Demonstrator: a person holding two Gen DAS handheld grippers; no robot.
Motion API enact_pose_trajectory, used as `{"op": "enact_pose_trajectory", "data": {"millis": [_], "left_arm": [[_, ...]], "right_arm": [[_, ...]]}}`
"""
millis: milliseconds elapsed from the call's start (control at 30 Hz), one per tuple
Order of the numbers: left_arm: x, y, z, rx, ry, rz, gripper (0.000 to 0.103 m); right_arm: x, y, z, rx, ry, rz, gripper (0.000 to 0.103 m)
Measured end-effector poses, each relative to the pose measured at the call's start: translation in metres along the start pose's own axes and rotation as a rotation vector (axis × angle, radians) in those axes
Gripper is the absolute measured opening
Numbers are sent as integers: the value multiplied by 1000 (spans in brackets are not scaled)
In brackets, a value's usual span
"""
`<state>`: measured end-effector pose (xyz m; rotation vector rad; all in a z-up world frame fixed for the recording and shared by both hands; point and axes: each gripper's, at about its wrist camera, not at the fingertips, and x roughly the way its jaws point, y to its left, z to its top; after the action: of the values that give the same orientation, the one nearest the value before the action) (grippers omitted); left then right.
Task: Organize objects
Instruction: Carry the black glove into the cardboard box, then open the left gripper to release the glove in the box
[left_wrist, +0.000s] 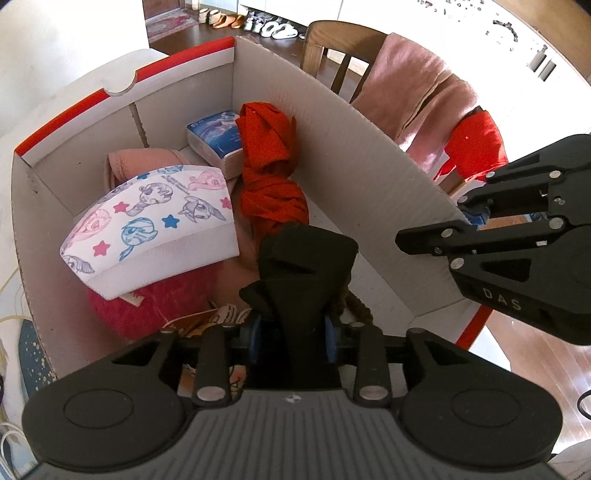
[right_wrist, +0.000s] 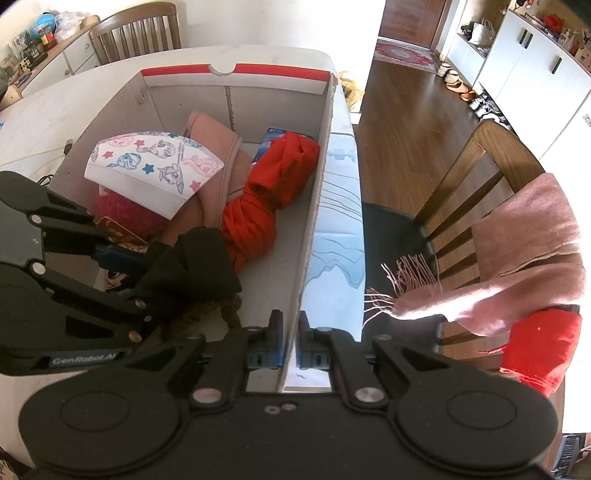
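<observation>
A white cardboard box (left_wrist: 266, 96) with a red rim stands on the table, filled with a twisted red cloth (left_wrist: 269, 173), a pony-print paper piece (left_wrist: 155, 218), a blue packet (left_wrist: 214, 136) and pink fabrics. My left gripper (left_wrist: 293, 339) reaches down into the box with a black cloth (left_wrist: 306, 258) standing between its blue pads. The cloth's waist is narrower than the gap, so the jaws stand open around it. It rests over a brown braid (left_wrist: 354, 306). My right gripper (right_wrist: 291, 343) is shut on the box's right wall (right_wrist: 321, 166), near the front corner.
A wooden chair (right_wrist: 491, 155) stands right of the box with a pink fringed scarf (right_wrist: 528, 251) and a red garment (right_wrist: 539, 343) hung on it. The white table (right_wrist: 74, 99) extends left and behind. White cabinets (right_wrist: 535, 66) and shoes line the wood floor beyond.
</observation>
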<state>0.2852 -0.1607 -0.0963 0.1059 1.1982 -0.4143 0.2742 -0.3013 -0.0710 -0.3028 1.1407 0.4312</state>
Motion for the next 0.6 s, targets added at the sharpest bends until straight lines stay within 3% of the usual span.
{"op": "enact_pose_trajectory", "data": {"millis": [100, 600], "left_arm": [[-6, -1, -1, -4, -23, -12, 58], [-54, -1, -16, -16, -133, -73, 62]], "right_arm": [[0, 0, 0, 0, 0, 1, 5], [0, 0, 0, -1, 0, 0, 5]]}}
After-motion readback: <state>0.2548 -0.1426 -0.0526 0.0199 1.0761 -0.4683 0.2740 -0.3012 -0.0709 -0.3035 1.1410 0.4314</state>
